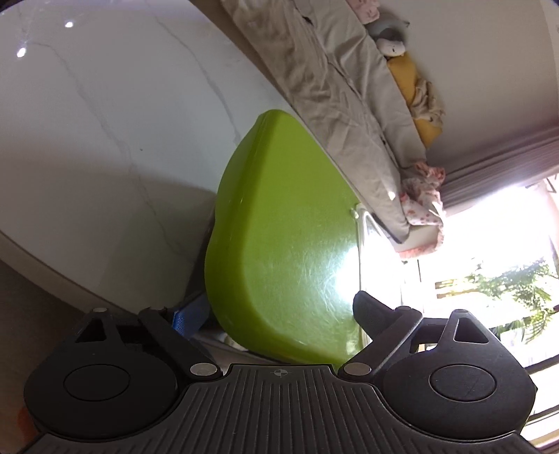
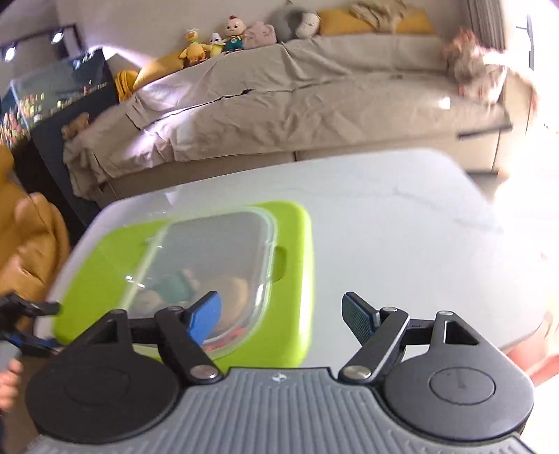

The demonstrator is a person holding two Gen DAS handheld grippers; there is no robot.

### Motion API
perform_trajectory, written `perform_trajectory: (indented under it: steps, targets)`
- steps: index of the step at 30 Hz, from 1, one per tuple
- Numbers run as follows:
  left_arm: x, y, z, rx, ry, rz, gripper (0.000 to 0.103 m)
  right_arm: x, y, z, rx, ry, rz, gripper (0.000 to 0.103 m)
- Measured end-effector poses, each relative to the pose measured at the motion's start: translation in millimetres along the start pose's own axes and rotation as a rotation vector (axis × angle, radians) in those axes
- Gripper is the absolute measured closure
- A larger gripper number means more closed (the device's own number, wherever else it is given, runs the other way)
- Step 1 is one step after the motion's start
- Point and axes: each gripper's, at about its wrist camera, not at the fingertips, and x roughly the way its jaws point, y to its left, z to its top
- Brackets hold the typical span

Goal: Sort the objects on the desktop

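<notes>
Hovering over clear container (image 2: 209, 276) on green tray (image 2: 297, 279); both grippers' fingers spread, empty.
Left gripper (image 1: 269, 314) straddles the tray edge near the worktop (image 2: 401, 223) rim; a nudge could tip it; right gripper (image 2: 279, 314) clear.

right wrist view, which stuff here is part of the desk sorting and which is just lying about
Part of the job:
- clear container with small items inside
- green tray under it
- white table

Just lying about:
- sofa
- plush toys
- yellow cushions
</notes>
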Motion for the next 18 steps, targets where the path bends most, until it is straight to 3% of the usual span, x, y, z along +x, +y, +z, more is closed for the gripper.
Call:
perform_trajectory:
  steps: [6, 10, 16, 18]
  targets:
    - [-27, -2, 15, 0.010, -0.065, 0.049, 0.010, 54, 33, 11, -0.035, 0.048, 0.016, 0.026]
    - [-31, 0, 35, 0.015, -0.107, 0.025, 0.009, 64, 9, -2, 0.037, 0.070, 0.070, 0.026]
    - [14, 6, 60, -0.013, -0.031, -0.043, 0.004, 75, -18, -5, 0.149, 0.093, 0.152, 0.024]
    - [32, 6, 63, -0.003, -0.028, -0.034, 0.004, 78, -30, -6, 0.214, 0.092, 0.186, 0.028]
